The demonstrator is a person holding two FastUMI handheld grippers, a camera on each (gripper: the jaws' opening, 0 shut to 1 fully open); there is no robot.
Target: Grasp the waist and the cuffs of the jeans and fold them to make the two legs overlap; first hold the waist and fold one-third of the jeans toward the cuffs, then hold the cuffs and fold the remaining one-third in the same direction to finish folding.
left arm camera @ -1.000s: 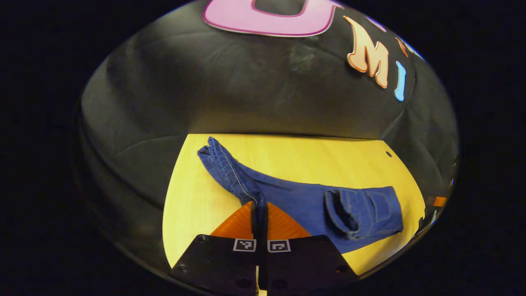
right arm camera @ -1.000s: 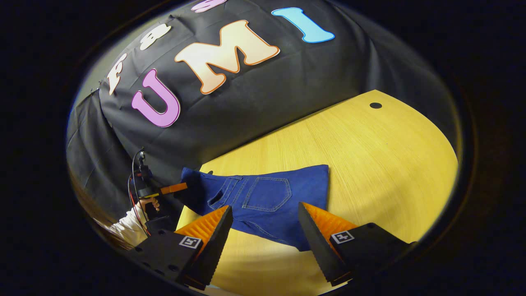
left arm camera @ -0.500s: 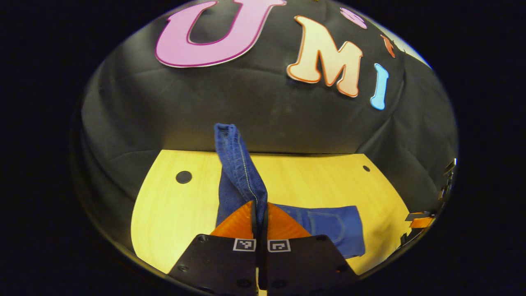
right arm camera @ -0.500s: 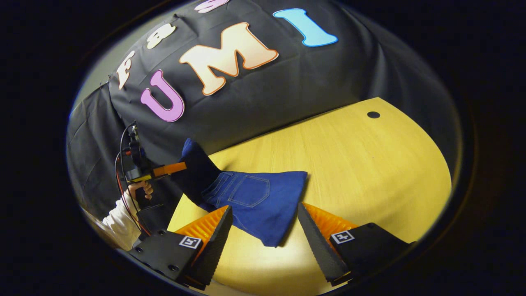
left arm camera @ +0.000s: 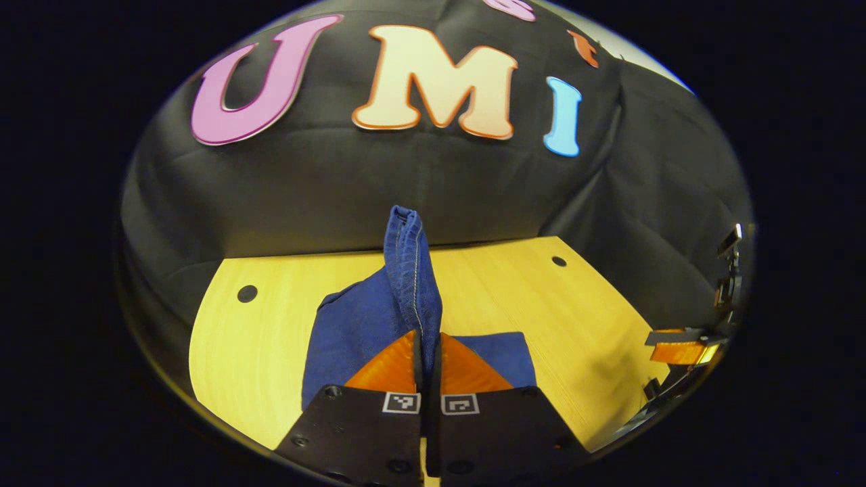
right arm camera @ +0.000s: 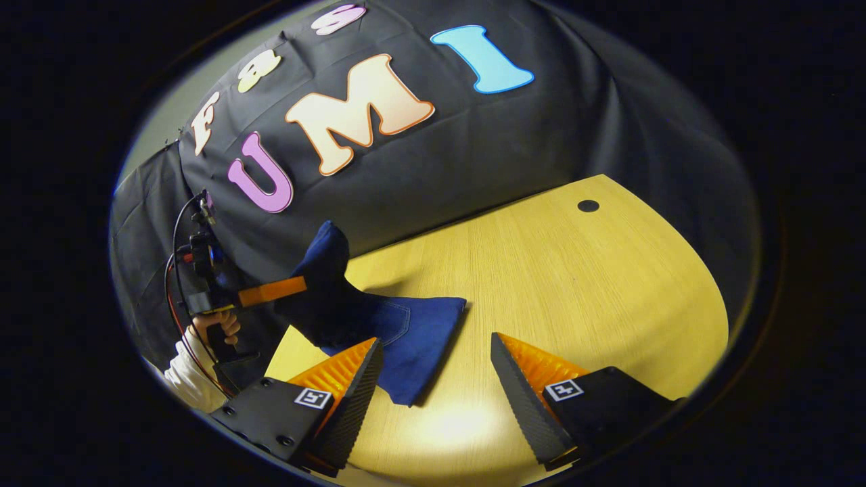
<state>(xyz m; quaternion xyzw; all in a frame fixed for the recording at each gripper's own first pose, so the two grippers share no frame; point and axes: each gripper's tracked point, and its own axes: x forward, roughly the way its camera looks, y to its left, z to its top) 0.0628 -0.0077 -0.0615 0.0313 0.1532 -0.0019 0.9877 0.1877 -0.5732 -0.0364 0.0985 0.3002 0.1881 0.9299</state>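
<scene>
Blue jeans (left arm camera: 358, 325) on pale wooden table (right arm camera: 575, 284)

- The jeans (left arm camera: 365, 325) are thick blue denim cloth, matt, with pale stitched seams.
- The worktop (right arm camera: 575, 284) is light wood with fine straight grain, smooth, with a soft sheen.
- The fingers (right arm camera: 524, 389) have ribbed, toothed faces.
- The booth wall (left arm camera: 338, 182) is matt, creased cloth.

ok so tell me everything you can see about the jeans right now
The jeans are dark blue denim with pale stitched seams, partly folded on the wooden table. The left tool is shut on one end and holds it raised, so a narrow strip of cloth stands upright. The rest lies flat in a folded stack. The right tool is open, apart from them.
</scene>
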